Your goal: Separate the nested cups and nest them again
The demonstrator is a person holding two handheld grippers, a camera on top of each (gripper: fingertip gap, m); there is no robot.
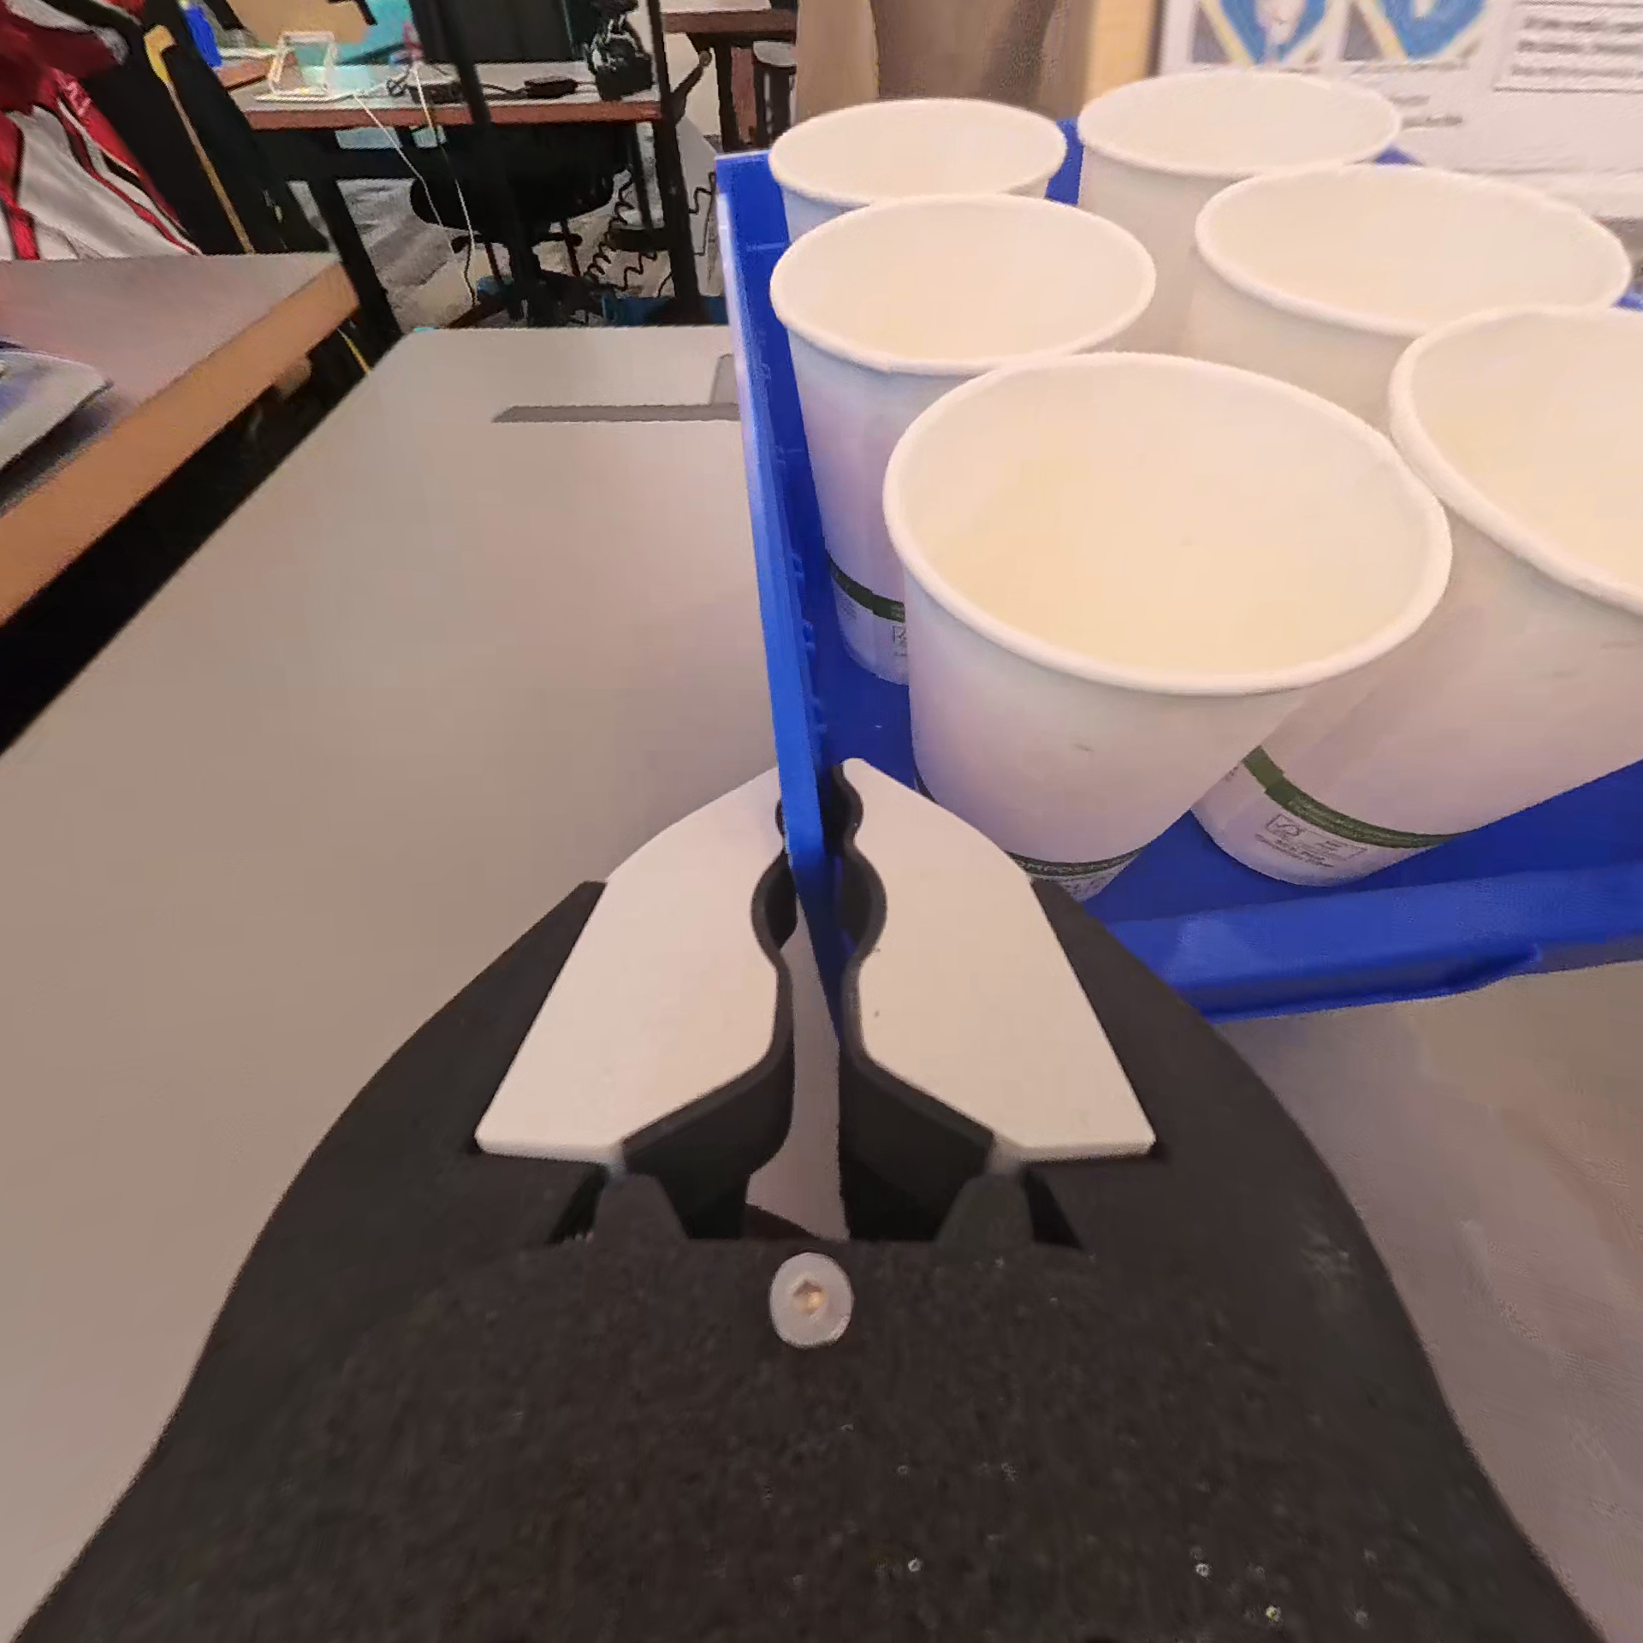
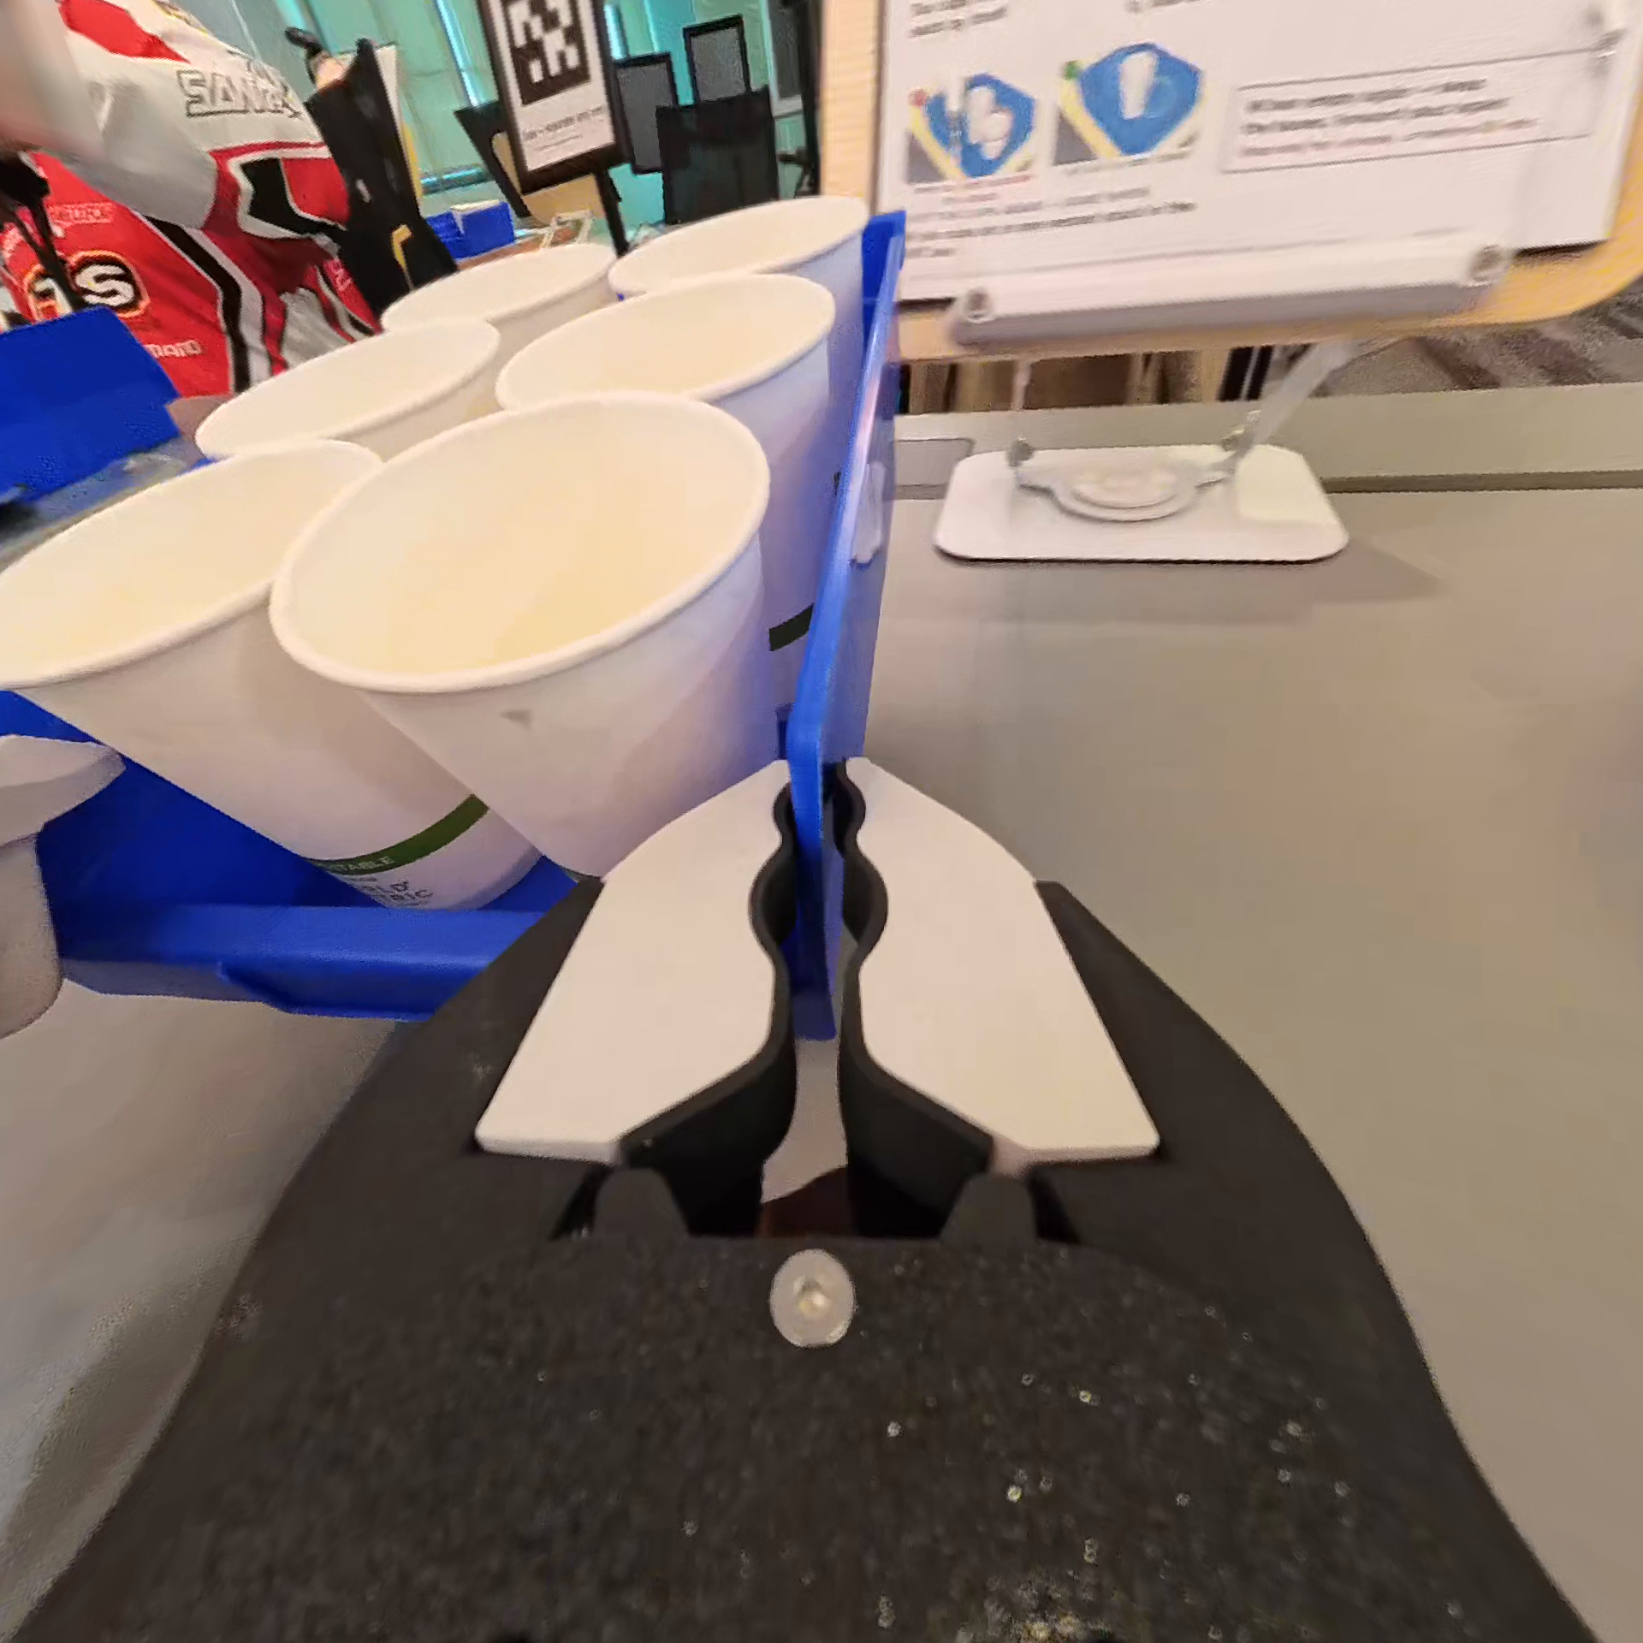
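A blue plastic bin [image 1: 773, 498] holds several upright white paper cups [image 1: 1156, 551]. My left gripper [image 1: 813, 800] is shut on the bin's left wall, one finger outside and one inside. In the right wrist view the same bin [image 2: 845, 578] and cups [image 2: 524, 569] show. My right gripper [image 2: 813, 791] is shut on the bin's right wall. The bin looks tilted toward me, with its near edge above the grey table. The left gripper's white finger [image 2: 36, 800] shows at the left edge of the right wrist view.
The grey table [image 1: 400, 667] stretches to the left of the bin. A white stand base [image 2: 1138, 502] with a tilted poster board stands at the back right. A wooden desk [image 1: 133, 356] sits at far left. A person in a red and white shirt [image 2: 204, 231] is behind.
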